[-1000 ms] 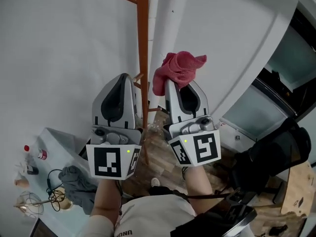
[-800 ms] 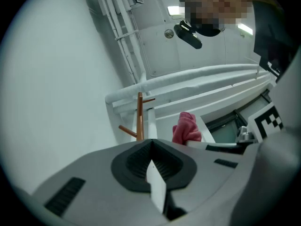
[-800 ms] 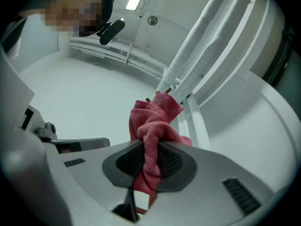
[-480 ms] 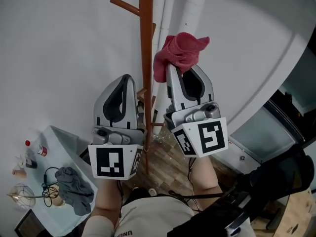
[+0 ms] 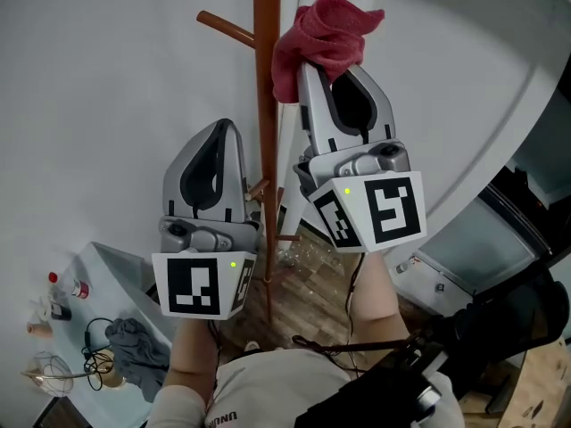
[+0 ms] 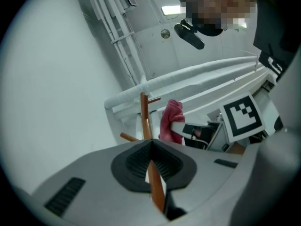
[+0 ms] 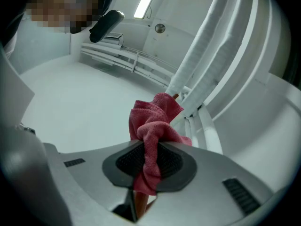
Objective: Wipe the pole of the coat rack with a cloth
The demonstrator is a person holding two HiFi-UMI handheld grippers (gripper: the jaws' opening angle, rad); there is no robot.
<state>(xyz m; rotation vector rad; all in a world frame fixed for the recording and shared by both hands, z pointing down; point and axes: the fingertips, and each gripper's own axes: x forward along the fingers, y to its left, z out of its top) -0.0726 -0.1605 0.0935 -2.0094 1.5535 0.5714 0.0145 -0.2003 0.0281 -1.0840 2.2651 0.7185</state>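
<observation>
Red cloth carried higher up the coat rack pole

The left gripper [image 6: 151, 163] stays clamped on the pole [image 5: 265, 105], steadying it. The right gripper [image 5: 314, 68], jaws pinched on the red cloth [image 5: 323, 27], has risen to the upper peg [image 5: 227, 27], so an upward wipe seems under way.

The pole [image 5: 266, 105] stands between the jaws of the left gripper [image 5: 228, 132]. The cloth [image 5: 319, 38] sits in the jaws of the right gripper [image 5: 314, 71], just right of the pole and higher up. A table [image 5: 100, 273] is low down on the left.
</observation>
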